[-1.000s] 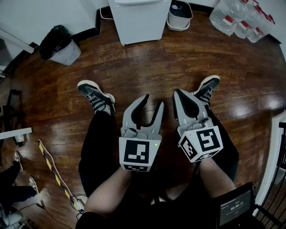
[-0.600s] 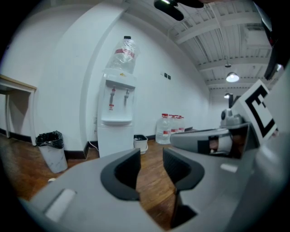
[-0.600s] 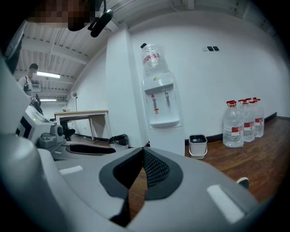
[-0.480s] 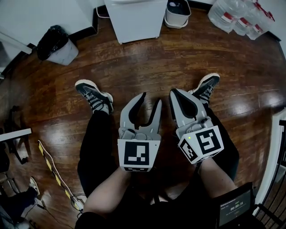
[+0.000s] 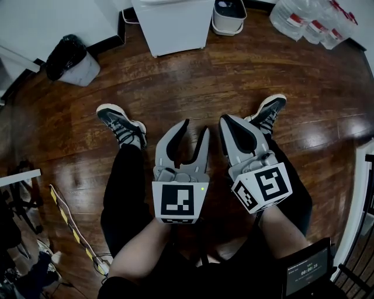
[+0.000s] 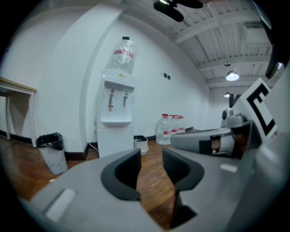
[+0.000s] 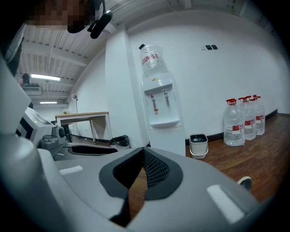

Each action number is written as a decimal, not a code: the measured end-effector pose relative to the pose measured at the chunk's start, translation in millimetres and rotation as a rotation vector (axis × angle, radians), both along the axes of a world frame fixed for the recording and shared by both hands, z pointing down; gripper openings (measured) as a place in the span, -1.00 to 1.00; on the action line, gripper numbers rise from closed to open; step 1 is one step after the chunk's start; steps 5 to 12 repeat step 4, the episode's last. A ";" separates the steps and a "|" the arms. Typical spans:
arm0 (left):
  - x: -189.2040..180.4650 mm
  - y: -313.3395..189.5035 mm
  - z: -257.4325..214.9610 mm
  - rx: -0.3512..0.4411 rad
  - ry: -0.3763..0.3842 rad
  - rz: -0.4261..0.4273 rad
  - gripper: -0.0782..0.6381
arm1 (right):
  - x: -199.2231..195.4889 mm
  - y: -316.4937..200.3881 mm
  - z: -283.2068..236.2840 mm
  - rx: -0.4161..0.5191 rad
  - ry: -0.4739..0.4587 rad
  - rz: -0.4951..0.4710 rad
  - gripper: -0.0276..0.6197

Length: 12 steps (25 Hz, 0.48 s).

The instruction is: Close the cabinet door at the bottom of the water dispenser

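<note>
The white water dispenser [image 5: 173,26] stands against the far wall, several steps away across the wooden floor. Its bottom cabinet door [image 6: 114,140] shows as a flat white front with no gap that I can make out. A water bottle [image 6: 123,54] sits upside down on top. My left gripper [image 5: 196,126] is held low over the person's lap, open with nothing between its fingers, pointing toward the dispenser. My right gripper [image 5: 225,121] is beside it on the right, shut and empty. In the right gripper view the dispenser [image 7: 159,106] rises behind the shut right gripper [image 7: 144,153].
A bin with a black bag [image 5: 73,58] stands left of the dispenser, and a small white bucket [image 5: 228,16] sits to its right. Several large water bottles [image 5: 307,23] are at the far right. A cable strip [image 5: 70,225] lies on the floor at left. The person's shoes [image 5: 120,124] rest ahead.
Both grippers keep their places and jaw states. The head view has drifted slightly, so the dispenser and bin sit a little nearer the top edge.
</note>
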State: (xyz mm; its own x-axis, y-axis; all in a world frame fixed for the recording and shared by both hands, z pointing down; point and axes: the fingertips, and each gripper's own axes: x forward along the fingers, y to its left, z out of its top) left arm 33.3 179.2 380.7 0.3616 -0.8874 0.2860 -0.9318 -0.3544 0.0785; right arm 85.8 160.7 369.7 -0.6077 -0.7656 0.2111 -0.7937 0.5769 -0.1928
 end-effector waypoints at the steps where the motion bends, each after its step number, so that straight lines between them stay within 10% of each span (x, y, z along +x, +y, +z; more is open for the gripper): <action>1: 0.5 -0.1 -0.1 -0.001 0.000 0.000 -0.31 | 0.4 -0.1 0.1 0.000 0.000 0.000 -0.90; 12: 2.2 -0.3 -0.3 -0.002 0.003 -0.001 -0.31 | 1.4 0.0 0.3 -0.002 -0.001 0.000 -0.90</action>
